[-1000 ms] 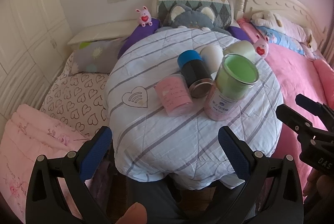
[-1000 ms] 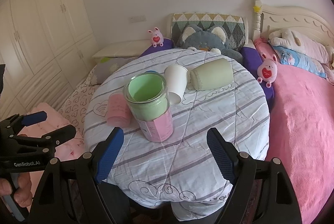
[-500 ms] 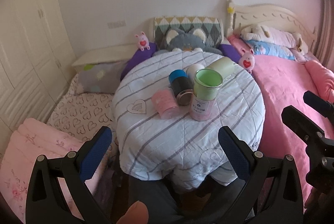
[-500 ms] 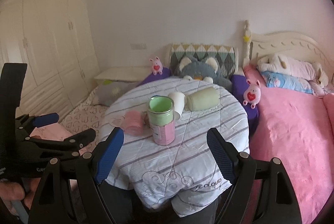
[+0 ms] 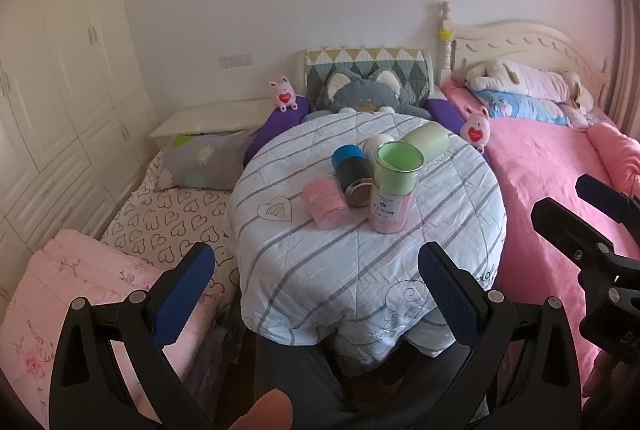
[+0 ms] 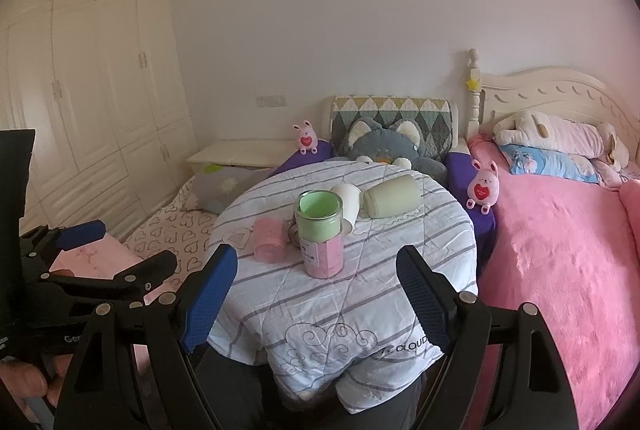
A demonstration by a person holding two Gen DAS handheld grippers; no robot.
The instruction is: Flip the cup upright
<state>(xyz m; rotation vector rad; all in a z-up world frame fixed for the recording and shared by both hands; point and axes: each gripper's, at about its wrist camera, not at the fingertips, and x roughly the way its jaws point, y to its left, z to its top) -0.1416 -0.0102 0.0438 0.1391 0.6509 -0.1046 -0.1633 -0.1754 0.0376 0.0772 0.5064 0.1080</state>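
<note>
A green-and-pink cup [image 5: 394, 185] [image 6: 322, 230] stands upright on the round table [image 5: 440, 226] [image 6: 408, 250] with its mouth up. Beside it a pink cup [image 5: 326, 201] [image 6: 269, 240], a blue-and-black cup [image 5: 352, 169], a white cup [image 6: 349, 201] and a pale green cup [image 5: 428, 141] [image 6: 392, 195] lie on their sides. My left gripper [image 5: 316, 294] is open and empty, back from the table's near edge. My right gripper [image 6: 316, 302] is open and empty, also short of the table; it shows at the right of the left wrist view [image 5: 592, 222].
A pink bed [image 6: 560, 258] lies right of the table. A low bed with heart-print sheet [image 5: 168, 213] and a pink quilt [image 5: 36, 294] lies left. Plush toys and a grey cat cushion [image 5: 364, 93] sit behind. A wardrobe [image 6: 80, 89] fills the left wall.
Both grippers have drawn back from the table, which now looks smaller and farther. Both stay open. The cups have not moved.
</note>
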